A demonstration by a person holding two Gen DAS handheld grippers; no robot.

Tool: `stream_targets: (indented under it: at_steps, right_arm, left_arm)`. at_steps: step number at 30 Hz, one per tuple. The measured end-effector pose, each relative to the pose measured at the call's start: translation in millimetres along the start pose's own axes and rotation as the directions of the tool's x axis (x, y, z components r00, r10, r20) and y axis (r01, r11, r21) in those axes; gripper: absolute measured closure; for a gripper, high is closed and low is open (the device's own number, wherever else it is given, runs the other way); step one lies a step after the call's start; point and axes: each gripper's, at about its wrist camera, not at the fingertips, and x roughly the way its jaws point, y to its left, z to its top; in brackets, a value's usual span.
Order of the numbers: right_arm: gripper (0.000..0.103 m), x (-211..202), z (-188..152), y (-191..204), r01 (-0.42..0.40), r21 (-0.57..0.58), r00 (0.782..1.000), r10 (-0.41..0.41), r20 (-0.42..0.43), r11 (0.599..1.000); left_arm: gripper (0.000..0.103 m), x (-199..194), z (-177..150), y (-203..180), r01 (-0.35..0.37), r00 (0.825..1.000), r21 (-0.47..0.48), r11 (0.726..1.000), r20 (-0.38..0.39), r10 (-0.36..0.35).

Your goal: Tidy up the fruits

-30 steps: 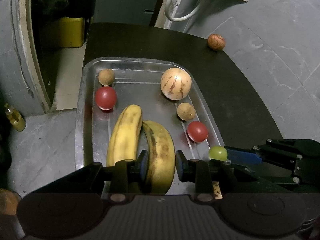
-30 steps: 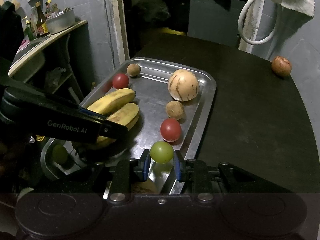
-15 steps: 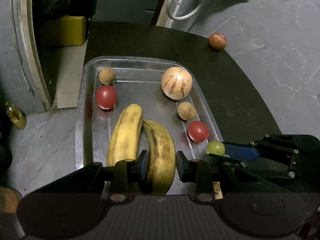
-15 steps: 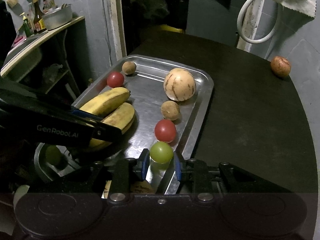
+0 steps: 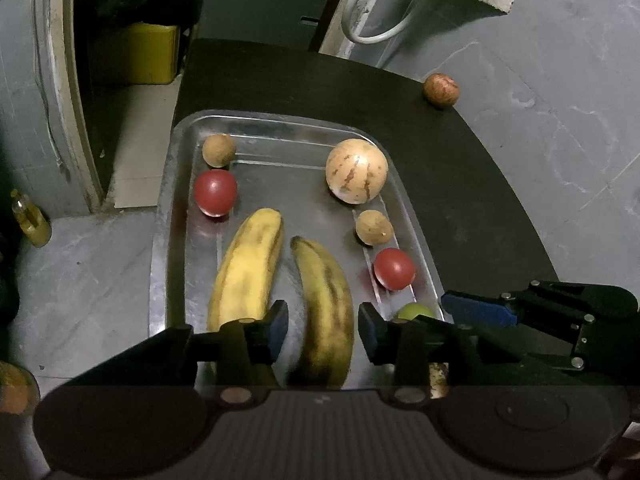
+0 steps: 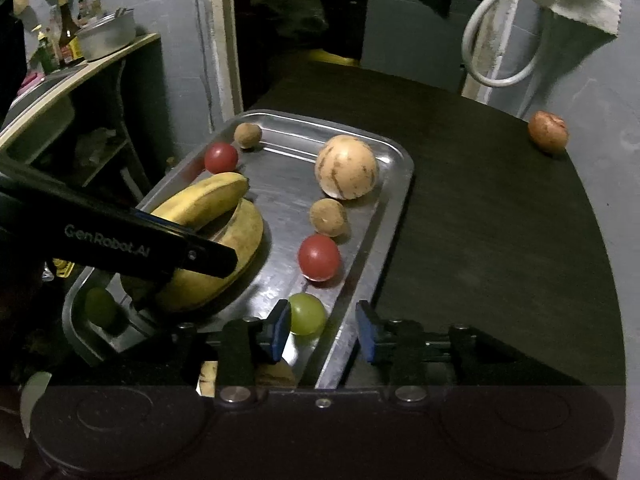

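Observation:
A steel tray (image 5: 168,208) on the dark table holds two bananas, two red fruits, two brown round ones and a pale striped melon (image 5: 356,170). My left gripper (image 5: 323,330) straddles the darker banana (image 5: 326,300). Its jaws are opening and a gap shows on each side of the banana. My right gripper (image 6: 322,330) stands over the tray's near right corner, jaws opening. The green fruit (image 6: 306,314) rests on the tray by its left pad, clear of the right one. The yellower banana (image 5: 248,264) lies alongside to the left.
A reddish-brown fruit (image 6: 547,130) sits alone on the table near its far right edge. A second green fruit (image 6: 100,306) lies in the tray's near left corner. A shelf with bottles and a pot (image 6: 108,36) stands at the left. Bare table lies right of the tray.
Both grippers' jaws have parted. The left let go of the darker banana and the right let go of the green fruit, which now rests on the tray.

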Motion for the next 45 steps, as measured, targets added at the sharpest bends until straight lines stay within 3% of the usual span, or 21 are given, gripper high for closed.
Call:
stream_targets:
  at_steps: [8,13,17,22,26,30,33,45]
  right_arm:
    - [0.052,-13,-3,-6,0.051,0.045,0.998,-0.052,0.026,0.998]
    - [0.03,-21,-6,-14,0.101,0.094,0.994,-0.104,0.035,0.99]
    - [0.023,-26,-10,-22,0.151,0.147,0.987,-0.156,0.027,0.978]
    - [0.012,-34,-12,-29,0.201,0.207,0.977,-0.212,0.034,0.958]
    - [0.011,-42,-13,-31,0.246,0.244,0.964,-0.263,0.042,0.938]
    - [0.01,-50,-15,-30,0.276,0.275,0.951,-0.302,0.058,0.921]
    - [0.001,-59,-16,-28,0.285,0.301,0.942,-0.323,0.085,0.91]
    - [0.001,-91,-18,-14,0.324,0.362,0.902,-0.401,0.161,0.874]
  left_arm:
    - [0.055,-1,0,0,0.008,1.0,-0.024,1.0,0.008,-0.008]
    - [0.043,-3,0,-1,0.019,1.0,-0.034,0.999,0.01,-0.019]
    - [0.039,-7,1,-5,0.009,1.0,-0.048,0.999,0.014,-0.008]
    - [0.021,-14,7,-12,0.019,0.999,-0.044,0.999,0.041,-0.017]
    - [0.014,-18,11,-17,0.025,0.998,-0.033,0.999,0.057,-0.023]
    - [0.001,-25,12,-19,0.043,0.994,-0.045,0.998,0.104,-0.039]
    - [0.001,-30,13,-15,0.092,0.989,-0.073,0.993,0.122,-0.083]
    - [0.001,-60,6,-18,0.104,0.974,-0.051,0.993,0.208,-0.091]
